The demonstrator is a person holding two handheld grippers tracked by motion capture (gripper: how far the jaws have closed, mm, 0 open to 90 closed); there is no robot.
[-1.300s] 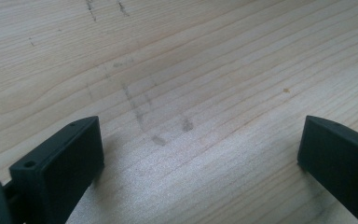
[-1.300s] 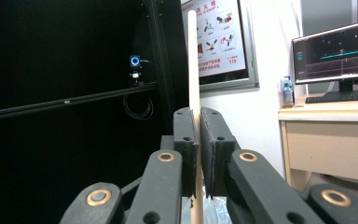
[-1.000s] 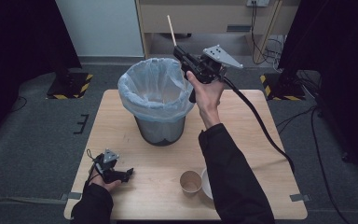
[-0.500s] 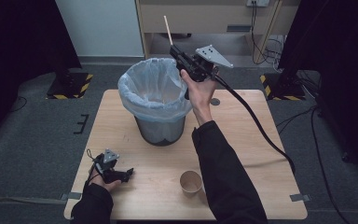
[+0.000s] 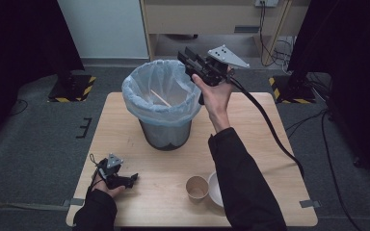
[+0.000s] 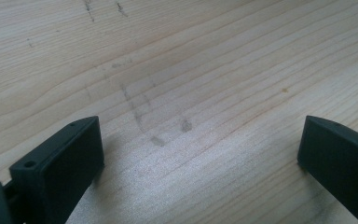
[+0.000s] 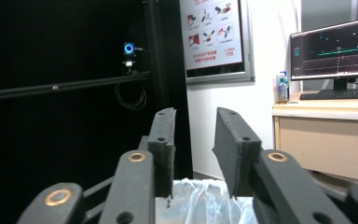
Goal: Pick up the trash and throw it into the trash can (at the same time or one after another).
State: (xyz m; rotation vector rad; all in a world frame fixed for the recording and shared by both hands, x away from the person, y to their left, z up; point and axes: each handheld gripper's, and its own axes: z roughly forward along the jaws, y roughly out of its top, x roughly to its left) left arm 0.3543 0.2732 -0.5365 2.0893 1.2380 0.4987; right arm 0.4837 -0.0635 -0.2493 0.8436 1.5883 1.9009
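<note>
In the high view, the right gripper point(image 5: 189, 57) is held up in the upper middle of the frame, just above the far right rim of the bin point(image 5: 164, 103). Its jaws have just been opening and now stand apart with nothing between them; the right gripper view shows the same empty gap, with the bin's pale liner below. The wooden stick point(image 5: 162, 98) lies slanted inside the bin, against the liner. The left gripper point(image 5: 134, 178) rests on the table point(image 5: 270, 159) at the lower left, its jaws spread wide over bare wood. A paper cup point(image 5: 197, 186) stands at the lower middle, just beside a white bowl point(image 5: 214, 188) partly hidden by the right sleeve.
</note>
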